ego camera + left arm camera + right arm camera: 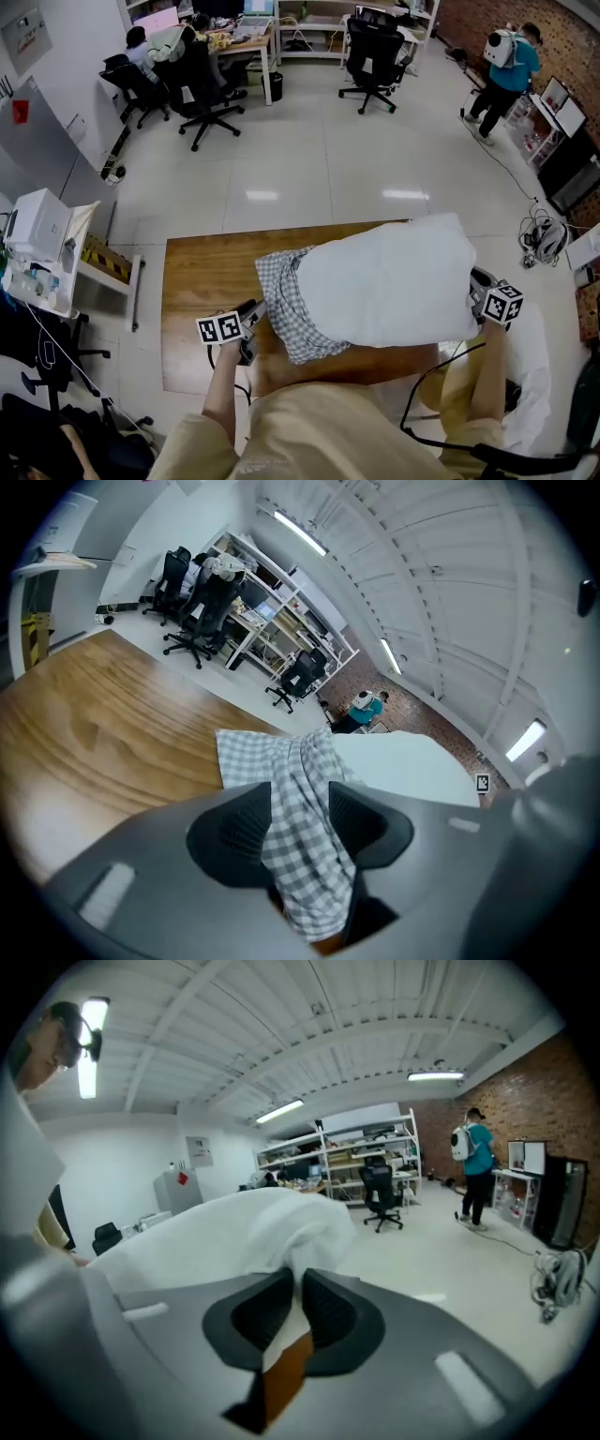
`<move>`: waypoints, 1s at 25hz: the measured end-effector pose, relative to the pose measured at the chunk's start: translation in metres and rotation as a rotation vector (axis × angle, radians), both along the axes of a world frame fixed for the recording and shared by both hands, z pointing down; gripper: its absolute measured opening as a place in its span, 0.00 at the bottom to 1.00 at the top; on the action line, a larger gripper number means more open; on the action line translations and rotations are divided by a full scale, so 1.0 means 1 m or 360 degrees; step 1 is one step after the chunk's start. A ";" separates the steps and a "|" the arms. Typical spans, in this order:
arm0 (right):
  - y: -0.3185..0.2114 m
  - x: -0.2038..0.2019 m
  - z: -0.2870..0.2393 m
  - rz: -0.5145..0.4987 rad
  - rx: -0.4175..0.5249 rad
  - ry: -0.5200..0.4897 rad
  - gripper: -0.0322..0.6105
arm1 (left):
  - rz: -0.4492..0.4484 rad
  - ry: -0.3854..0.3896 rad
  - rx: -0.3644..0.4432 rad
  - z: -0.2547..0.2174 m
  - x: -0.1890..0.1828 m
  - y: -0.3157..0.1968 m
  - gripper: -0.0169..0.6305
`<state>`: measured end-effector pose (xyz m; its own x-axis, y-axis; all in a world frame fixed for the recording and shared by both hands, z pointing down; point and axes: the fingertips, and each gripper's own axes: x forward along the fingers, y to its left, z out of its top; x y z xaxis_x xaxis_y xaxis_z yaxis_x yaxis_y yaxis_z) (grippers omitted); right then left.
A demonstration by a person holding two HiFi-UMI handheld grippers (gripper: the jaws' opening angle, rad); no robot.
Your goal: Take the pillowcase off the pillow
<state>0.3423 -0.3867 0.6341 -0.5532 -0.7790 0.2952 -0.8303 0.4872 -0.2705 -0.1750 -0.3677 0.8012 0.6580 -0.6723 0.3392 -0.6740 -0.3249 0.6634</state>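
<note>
Over the wood-grain table (202,281), the plump, smooth white pillow (394,281) is held at both ends, its grey-and-white checked pillowcase (286,300) bunched in soft folds on its left end; the left gripper (300,810) clamps a gathered strand of that cloth between ribbed black pads; the right gripper (298,1299) pinches the pillow's bare corner, jaws nearly together

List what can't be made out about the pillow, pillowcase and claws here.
- Head view: the tips of the right claw, hidden behind the pillow.
- Head view: how far the pillowcase reaches under the pillow, which covers it.
- Right gripper view: the pillowcase, wholly behind the pillow.
- Left gripper view: the pillowcase's end past the left claw, hidden by the claw's own body.
</note>
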 end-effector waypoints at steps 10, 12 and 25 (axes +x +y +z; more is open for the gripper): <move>0.027 0.147 0.179 0.0641 -0.0523 0.0069 0.10 | 0.0101 -0.0017 0.0046 0.002 0.054 -0.004 0.30; 0.028 0.168 0.166 0.0757 -0.0404 -0.0046 0.17 | 0.0119 -0.0009 0.0062 0.006 0.061 -0.006 0.30; 0.019 -0.063 0.036 -0.0673 0.0170 0.0671 0.83 | 0.0354 -0.0242 0.0176 -0.027 0.109 0.003 0.41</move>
<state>0.2791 -0.3679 0.6700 -0.6740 -0.5544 0.4883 -0.5836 0.8048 0.1082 -0.0660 -0.3650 0.7745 0.7408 -0.5553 0.3779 -0.6669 -0.5406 0.5128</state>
